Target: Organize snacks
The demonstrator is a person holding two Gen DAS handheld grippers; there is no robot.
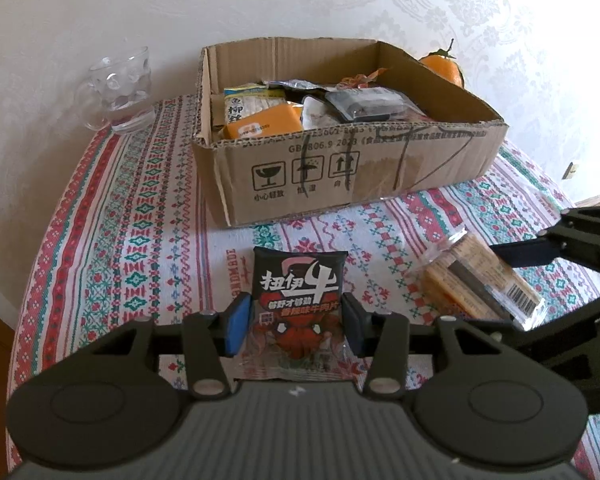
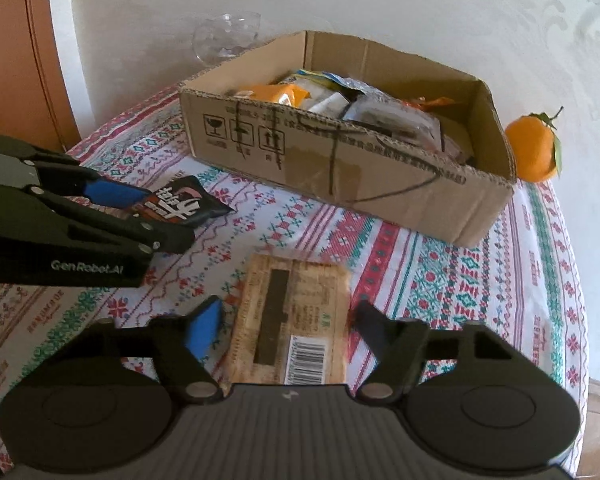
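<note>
The left gripper (image 1: 298, 326) was closed on a black pouch (image 1: 298, 284), a glossy foil snack pack with white lettering and a red figure; its blue pads (image 1: 236, 328) pressed the pouch's two side edges. From the right wrist view the same pouch (image 2: 188, 204) stuck out beyond the left gripper (image 2: 168, 220), and it was unclear whether it was lifted off the cloth (image 2: 440, 280) or resting on it.

The right gripper (image 2: 286, 330) stood wide open around a flat tan pack (image 2: 290, 320), a clear-wrapped rectangle with a dark stripe and a barcode. Small gaps showed between its fingers and the pack's sides. The pack (image 1: 484, 284) lay on the cloth in front of the box (image 1: 340, 168).

The box was corrugated cardboard, open-topped, with ragged cut edges, printed handling symbols and black marker strokes. Inside lay a jumble of wrappers: an orange pack (image 1: 260, 124), a dark tray-like pack (image 1: 360, 106), and crinkled foil bags, most half hidden under one another.

The cloth was woven, with red and green cross-stitch bands. A dimpled glass mug (image 1: 118, 88) stood left of the box, its handle hard to make out against the wall. An orange (image 2: 534, 148) with stem and leaf sat at the box's far right corner, partly hidden in the left wrist view.
</note>
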